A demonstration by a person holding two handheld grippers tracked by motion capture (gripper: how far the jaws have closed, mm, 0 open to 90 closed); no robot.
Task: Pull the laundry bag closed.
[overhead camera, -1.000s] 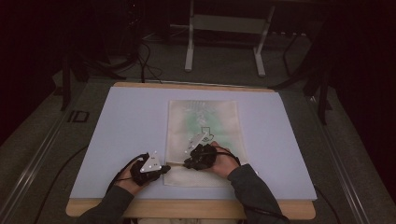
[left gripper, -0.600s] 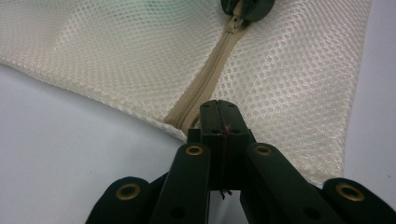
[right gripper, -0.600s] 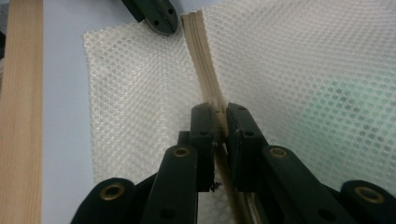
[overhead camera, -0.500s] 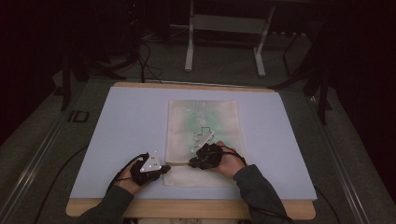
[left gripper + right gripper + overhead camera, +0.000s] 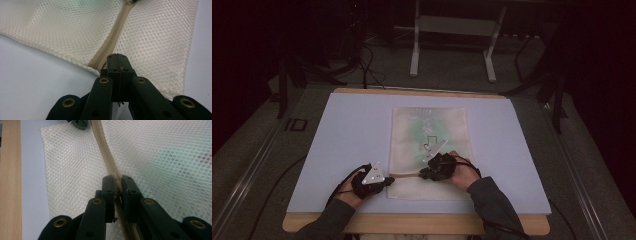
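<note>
Right gripper [image 5: 428, 173] slid along the zipper [image 5: 108, 155] (no readable writing, seemingly).

Right hand-held gripper [image 5: 424, 173] slid nearer along zipper [image 5: 404, 175].

Both forearms come in from the bottom edge, low over the surface, sleeves dark. Left hand [image 5: 357, 186] wraps the left tongs [image 5: 388, 180], which point right, grey plate on top; jaws pressed fully together, tips meeting, as the left gripper view shows. Right hand [image 5: 462, 172] holds the right tongs [image 5: 422, 175] pointing left, toward the left pair, tips near each other. Right jaws nearly closed, a thin gap between the pads, clamped. Cables trail back along both wrists.
</note>
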